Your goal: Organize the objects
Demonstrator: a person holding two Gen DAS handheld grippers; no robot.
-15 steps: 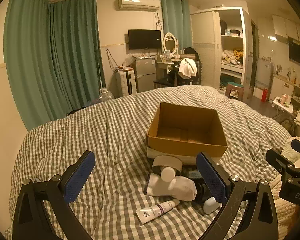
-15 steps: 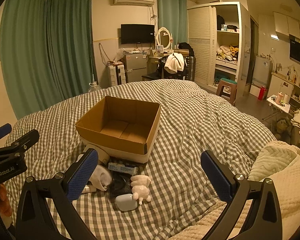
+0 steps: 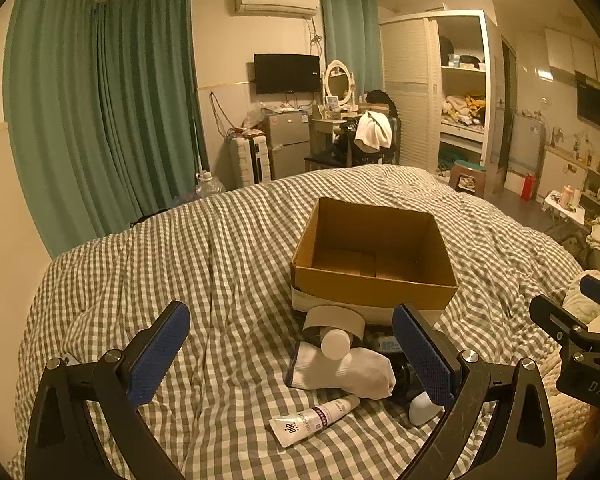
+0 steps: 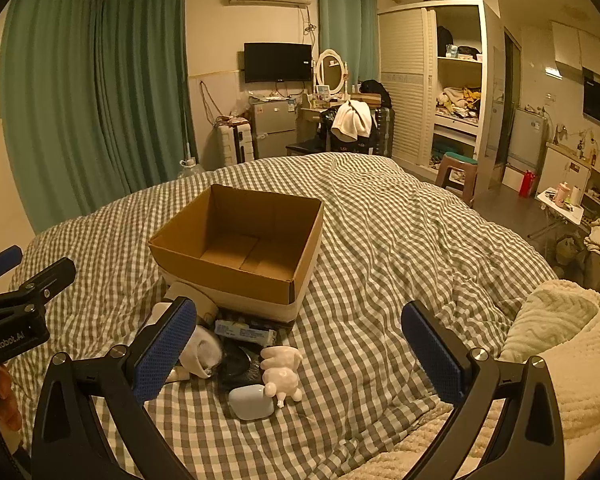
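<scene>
The left gripper [image 3: 290, 354] and right gripper [image 4: 300, 348] are both hovering spread and empty above the clutter [image 3: 340, 372], which is lying heaped against the empty cardboard box [image 3: 374, 256] for loading.

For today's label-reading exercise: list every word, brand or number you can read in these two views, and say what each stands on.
"BOP" on the white tube.
"GenRobot.AI" on the left gripper's body, seen in the right wrist view.
"DAS", cut off, on the right gripper's body, seen in the left wrist view.
Small box label: too blurred to read.
</scene>
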